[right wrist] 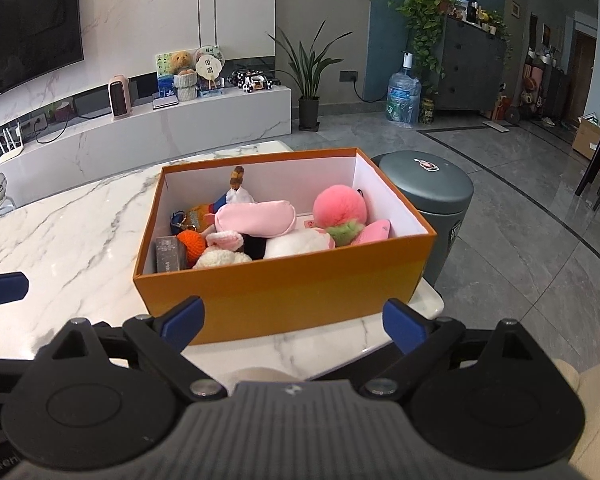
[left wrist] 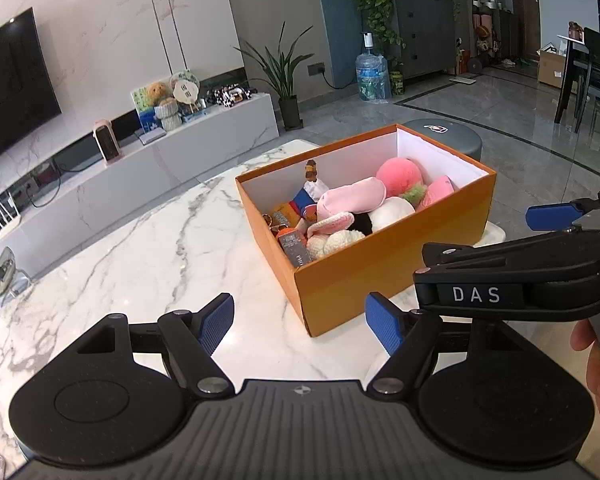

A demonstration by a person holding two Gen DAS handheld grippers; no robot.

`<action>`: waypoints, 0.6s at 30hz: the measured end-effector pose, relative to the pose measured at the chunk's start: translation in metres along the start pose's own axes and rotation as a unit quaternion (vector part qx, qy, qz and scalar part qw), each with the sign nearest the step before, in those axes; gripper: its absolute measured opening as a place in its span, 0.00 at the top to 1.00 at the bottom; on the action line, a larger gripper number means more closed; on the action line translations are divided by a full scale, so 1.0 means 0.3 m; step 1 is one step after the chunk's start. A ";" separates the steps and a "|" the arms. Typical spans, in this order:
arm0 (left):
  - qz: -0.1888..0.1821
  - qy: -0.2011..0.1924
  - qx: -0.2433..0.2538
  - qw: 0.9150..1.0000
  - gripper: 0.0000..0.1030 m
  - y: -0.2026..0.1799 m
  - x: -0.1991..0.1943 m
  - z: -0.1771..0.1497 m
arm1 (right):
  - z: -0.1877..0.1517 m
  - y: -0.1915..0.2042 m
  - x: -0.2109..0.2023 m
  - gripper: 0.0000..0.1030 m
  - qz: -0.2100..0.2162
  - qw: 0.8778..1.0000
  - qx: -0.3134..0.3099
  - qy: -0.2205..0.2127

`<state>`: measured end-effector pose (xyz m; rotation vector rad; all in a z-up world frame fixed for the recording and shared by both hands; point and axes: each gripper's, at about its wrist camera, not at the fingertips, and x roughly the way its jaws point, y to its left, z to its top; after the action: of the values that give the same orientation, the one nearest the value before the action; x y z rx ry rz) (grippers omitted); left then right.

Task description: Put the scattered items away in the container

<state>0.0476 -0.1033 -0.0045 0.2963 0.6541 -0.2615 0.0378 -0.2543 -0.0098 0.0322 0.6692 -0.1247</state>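
Fingers [left wrist: 220,322] apart, empty | right gripper [left wrist: 476,294] label "DAS" | orange box [right wrist: 280,296] full

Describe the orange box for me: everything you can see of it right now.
The orange box is a lidless rectangular cardboard carton, orange outside and white inside. It sits flat on the marble table, near the corner beside a grey bin. It is filled with soft toys and small items, including a pink fluffy ball. Neither gripper touches it.

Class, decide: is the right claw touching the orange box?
Apart. In the right wrist view, the open right claw hangs short of the orange box; marble shows between them.
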 end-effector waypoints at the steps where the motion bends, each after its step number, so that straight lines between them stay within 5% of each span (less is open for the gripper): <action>1: 0.002 -0.002 0.002 1.000 0.17 -0.003 -0.008 -0.007 | -0.008 0.001 -0.006 0.06 0.000 1.000 0.001 -0.001; 18: 0.008 -0.012 -0.007 1.000 0.17 0.043 -0.062 -0.098 | -0.087 0.082 -0.036 0.06 0.000 1.000 0.006 0.002</action>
<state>0.0214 -0.0786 -0.0126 0.2846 0.6290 -0.2442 0.0162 -0.2270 -0.0237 0.0443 0.6727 -0.1292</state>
